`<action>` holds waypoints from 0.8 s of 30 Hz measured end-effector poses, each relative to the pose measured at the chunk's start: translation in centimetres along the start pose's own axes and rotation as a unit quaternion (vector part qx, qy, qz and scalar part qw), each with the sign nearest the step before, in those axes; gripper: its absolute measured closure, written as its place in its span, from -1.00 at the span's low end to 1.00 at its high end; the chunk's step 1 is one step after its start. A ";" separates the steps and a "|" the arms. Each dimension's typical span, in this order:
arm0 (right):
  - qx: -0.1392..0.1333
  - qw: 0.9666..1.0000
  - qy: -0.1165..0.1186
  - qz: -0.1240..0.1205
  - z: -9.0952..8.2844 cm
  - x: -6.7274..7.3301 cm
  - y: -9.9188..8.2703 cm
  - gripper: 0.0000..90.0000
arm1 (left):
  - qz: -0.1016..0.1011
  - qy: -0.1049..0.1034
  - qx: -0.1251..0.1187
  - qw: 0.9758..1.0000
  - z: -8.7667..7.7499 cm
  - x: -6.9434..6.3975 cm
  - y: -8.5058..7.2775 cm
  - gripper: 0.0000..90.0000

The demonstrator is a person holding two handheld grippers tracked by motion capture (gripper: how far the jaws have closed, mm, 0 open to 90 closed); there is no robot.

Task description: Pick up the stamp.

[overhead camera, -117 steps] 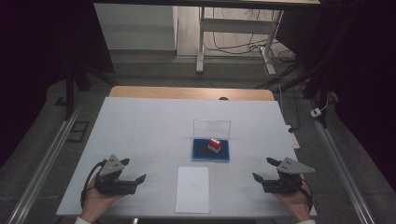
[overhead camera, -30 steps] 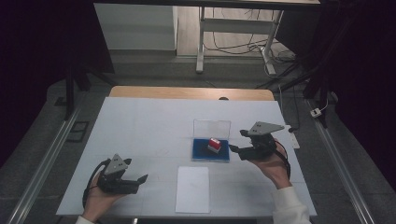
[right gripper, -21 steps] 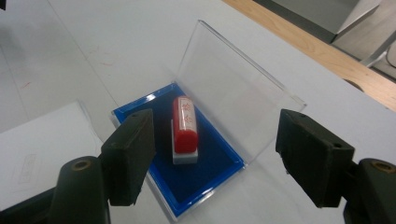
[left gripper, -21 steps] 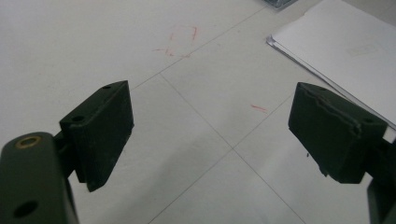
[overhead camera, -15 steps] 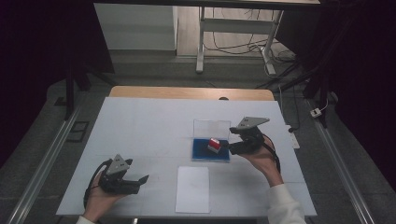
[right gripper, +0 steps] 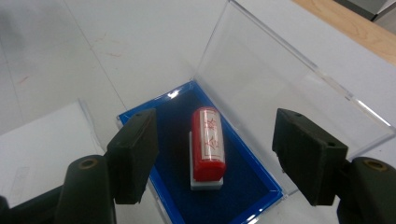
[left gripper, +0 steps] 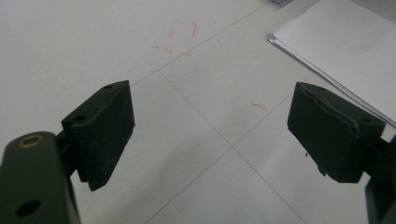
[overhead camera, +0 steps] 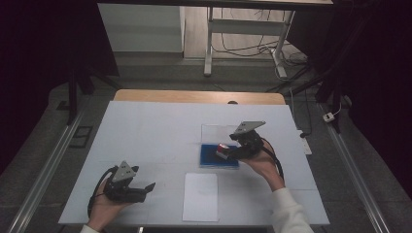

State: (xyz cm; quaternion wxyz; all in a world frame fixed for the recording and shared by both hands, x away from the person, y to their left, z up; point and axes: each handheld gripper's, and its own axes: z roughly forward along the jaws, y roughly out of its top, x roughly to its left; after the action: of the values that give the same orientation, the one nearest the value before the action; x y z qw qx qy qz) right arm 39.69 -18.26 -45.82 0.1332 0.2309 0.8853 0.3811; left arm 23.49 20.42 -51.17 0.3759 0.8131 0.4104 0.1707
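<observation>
Right gripper view: stamp [right gripper: 208, 142] lies flat on the blue lining of the open clear case [right gripper: 261, 182], right claw [right gripper: 215, 158] apart and closing astride it, untouched; looks light, rigid, slick plastic, so pinch the red barrel mid-length.

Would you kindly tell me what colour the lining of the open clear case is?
Deep blue lining, seen best in the right gripper view.
</observation>
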 end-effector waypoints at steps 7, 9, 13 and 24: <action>0.011 1.000 -0.002 0.001 0.7 0.0 -0.1 -0.22 | -0.002 0.001 0.000 1.000 0.0 0.0 0.0 -0.67; 0.012 1.000 -0.002 0.002 0.8 0.0 -0.1 -0.21 | -0.002 0.001 0.000 1.000 0.1 0.0 0.0 -0.67; 0.016 1.000 0.001 -0.001 1.3 0.0 -0.2 -0.13 | -0.002 0.001 0.001 1.000 0.1 0.1 -0.1 -0.66; 0.032 0.999 0.001 -0.004 2.3 -0.1 -0.5 0.13 | 0.000 0.002 0.003 1.000 0.1 0.1 -0.1 -0.66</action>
State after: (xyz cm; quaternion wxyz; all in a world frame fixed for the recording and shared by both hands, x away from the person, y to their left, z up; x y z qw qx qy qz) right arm 40.60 -17.19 -47.74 0.1262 0.2311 0.8981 0.3524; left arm 23.55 20.51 -51.36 0.3724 0.8141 0.4114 0.1711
